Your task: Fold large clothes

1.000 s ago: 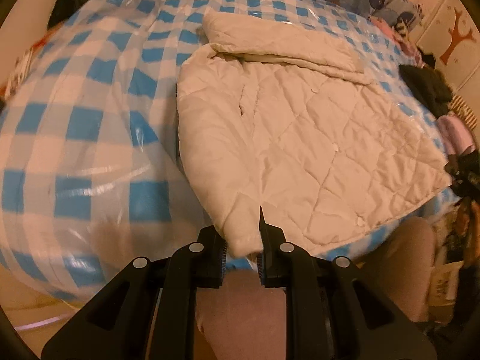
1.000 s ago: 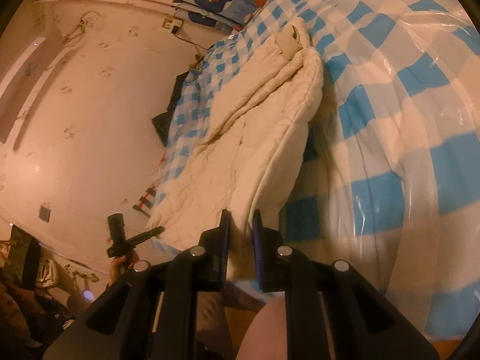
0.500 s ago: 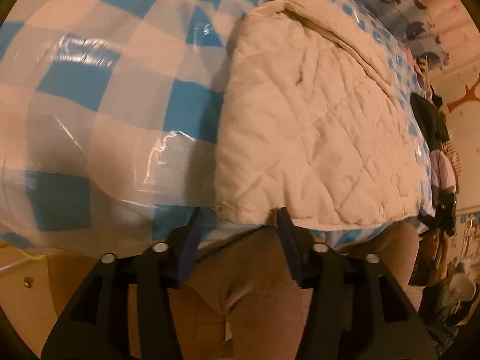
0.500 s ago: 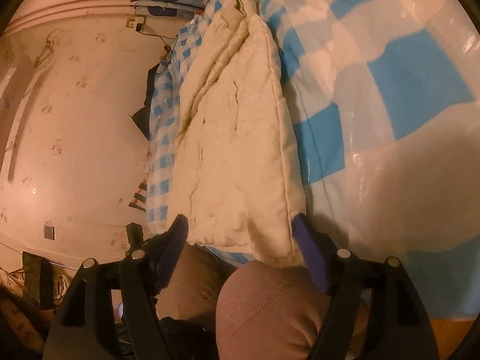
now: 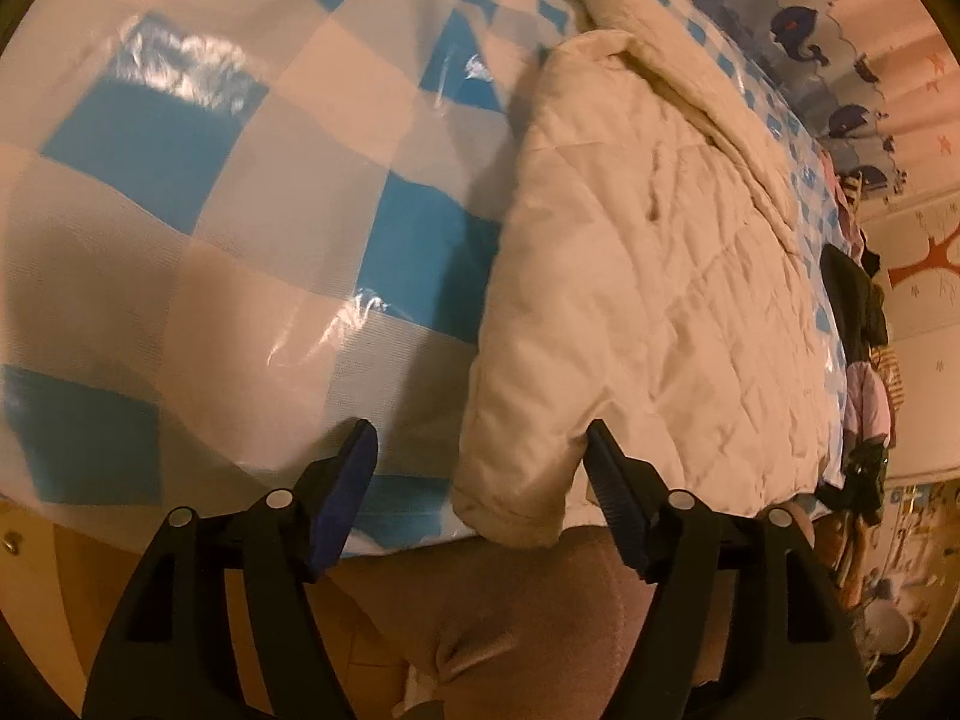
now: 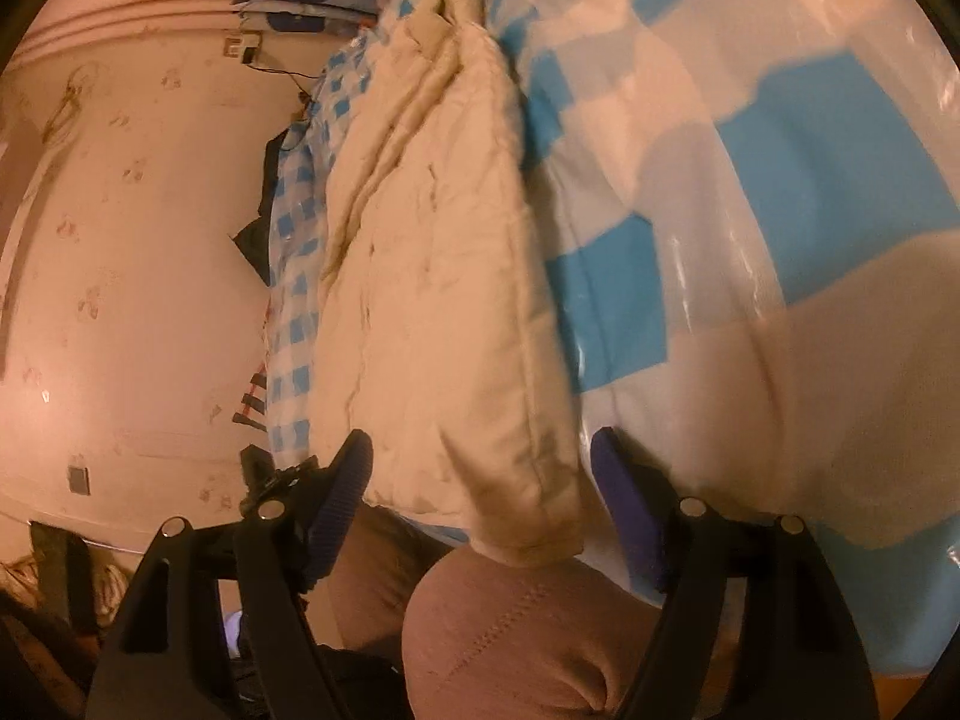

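Note:
A cream quilted jacket [image 5: 660, 276] lies flat on a bed under a blue-and-white checked cover [image 5: 180, 138], with one part folded across its far end. The near hem corner rests at the bed's edge between the jaws of my left gripper [image 5: 477, 438]. Those jaws are opening and the pads do not press the cloth. In the right wrist view the jacket [image 6: 438, 276] runs away along the bed. Its other hem corner hangs between the wide-open jaws of my right gripper [image 6: 480, 444], which holds nothing.
A person's legs in brownish trousers [image 5: 510, 618] stand against the bed's edge under both grippers. Dark clothes [image 5: 852, 294] and a pink garment [image 5: 864, 396] lie at the bed's far side. A whale-print fabric [image 5: 792, 30] sits at the head end. A wall [image 6: 120, 240] stands beyond.
Both grippers were shut on the jacket's hem corners; they have opened and let go. Both sank toward the bed's edge, and the hem now rests on the cover.

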Tool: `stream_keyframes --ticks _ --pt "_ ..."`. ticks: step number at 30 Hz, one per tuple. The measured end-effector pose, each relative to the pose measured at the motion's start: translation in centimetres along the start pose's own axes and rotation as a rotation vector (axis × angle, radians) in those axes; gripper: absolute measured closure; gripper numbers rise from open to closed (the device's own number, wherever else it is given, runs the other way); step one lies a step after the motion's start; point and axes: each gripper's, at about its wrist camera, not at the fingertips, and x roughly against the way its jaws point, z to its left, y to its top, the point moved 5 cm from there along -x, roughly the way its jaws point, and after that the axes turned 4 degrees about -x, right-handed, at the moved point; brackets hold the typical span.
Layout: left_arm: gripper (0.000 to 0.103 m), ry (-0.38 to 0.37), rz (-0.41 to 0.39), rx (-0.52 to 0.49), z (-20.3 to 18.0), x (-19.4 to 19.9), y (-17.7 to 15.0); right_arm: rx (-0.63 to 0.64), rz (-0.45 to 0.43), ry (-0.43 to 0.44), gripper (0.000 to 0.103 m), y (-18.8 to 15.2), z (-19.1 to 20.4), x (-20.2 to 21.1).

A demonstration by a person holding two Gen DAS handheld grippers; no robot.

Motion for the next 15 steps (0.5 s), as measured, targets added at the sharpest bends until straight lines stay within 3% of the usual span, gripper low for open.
stream_keyframes --ticks 5,8,10,11,12,13,15 --pt "0.028 -0.016 0.033 -0.059 -2.4 -1.6 -0.1 0.028 0.102 0.110 0.030 -0.8 1.8 -3.5" --pt "0.028 -0.027 0.021 -0.109 -3.9 -1.3 0.0 0.033 0.109 0.037 0.030 -0.3 1.4 -4.8" --pt "0.037 0.006 0.038 -0.115 -4.0 -1.8 0.0 0.026 0.091 0.043 0.032 0.1 1.7 -5.1" --pt "0.051 0.003 0.056 -0.102 -3.9 -2.3 0.0 0.035 0.069 0.043 0.047 0.3 2.0 -5.0" --pt "0.065 -0.011 0.063 -0.087 -3.9 -2.4 -0.1 0.044 0.058 0.046 0.072 0.3 2.2 -4.9" --pt "0.078 -0.033 0.065 -0.073 -4.0 -2.4 -0.1 0.055 0.041 0.048 0.083 0.2 2.6 -4.8" --pt "0.086 -0.046 0.055 -0.077 -4.5 -2.1 -0.2 0.086 0.016 0.040 0.087 -0.1 3.3 -4.3"
